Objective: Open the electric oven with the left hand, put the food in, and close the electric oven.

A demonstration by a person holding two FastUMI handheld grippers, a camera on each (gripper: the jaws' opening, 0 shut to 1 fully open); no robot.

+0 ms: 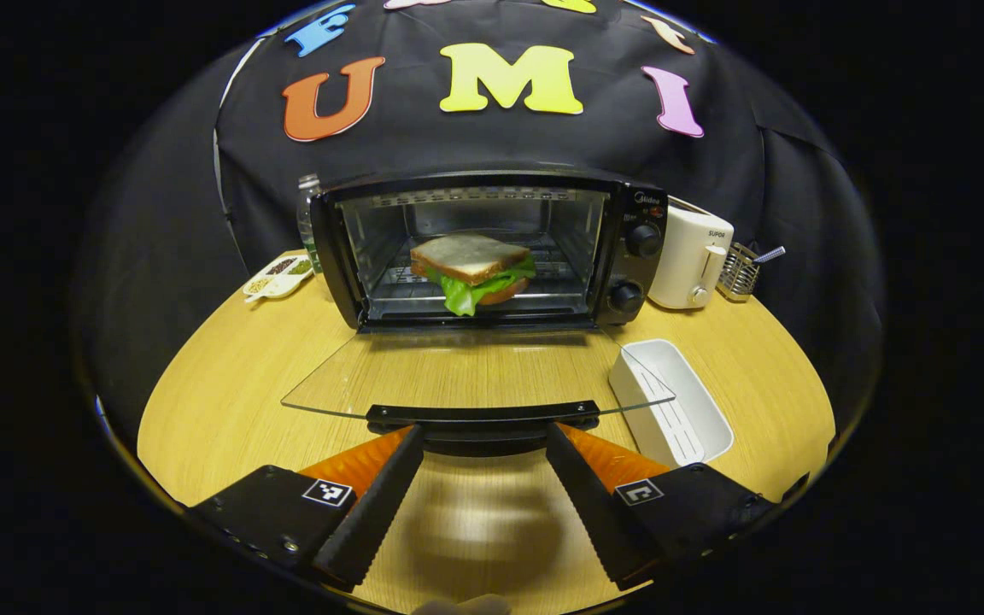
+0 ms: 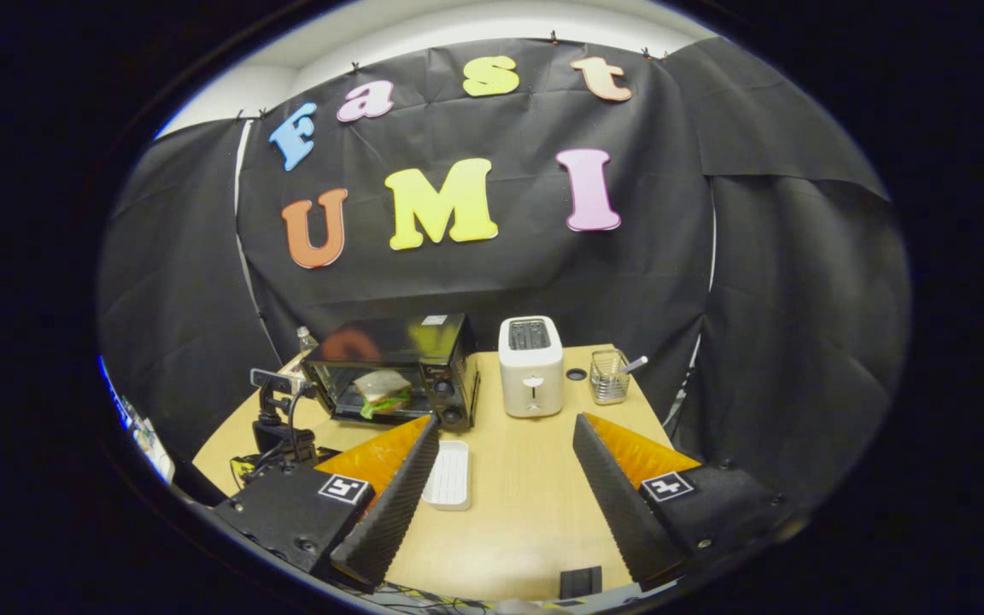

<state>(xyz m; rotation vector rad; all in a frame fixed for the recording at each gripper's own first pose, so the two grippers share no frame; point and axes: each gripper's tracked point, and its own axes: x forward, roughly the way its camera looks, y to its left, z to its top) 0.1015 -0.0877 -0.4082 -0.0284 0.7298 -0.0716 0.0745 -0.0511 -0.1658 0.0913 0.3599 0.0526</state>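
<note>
- With the sandwich (image 1: 473, 275) already on the rack inside the oven (image 1: 492, 252), we judge closing the door as the remaining step.
- Our left gripper (image 1: 482, 444) sits spread apart at the handle (image 1: 483, 416) of the lowered glass door (image 1: 475, 371), gripping nothing.
- We advise catching the handle centrally and swinging the door up evenly, keeping clear of the white tray (image 1: 671, 401) beside it.
- Our right gripper (image 2: 505, 457) hangs spread and empty, well back from the oven.
- A wooden table (image 1: 227, 393) carries a toaster (image 1: 690, 256), wire basket (image 1: 740, 272) and snack dish (image 1: 278, 277); black cloth encloses the booth.
</note>
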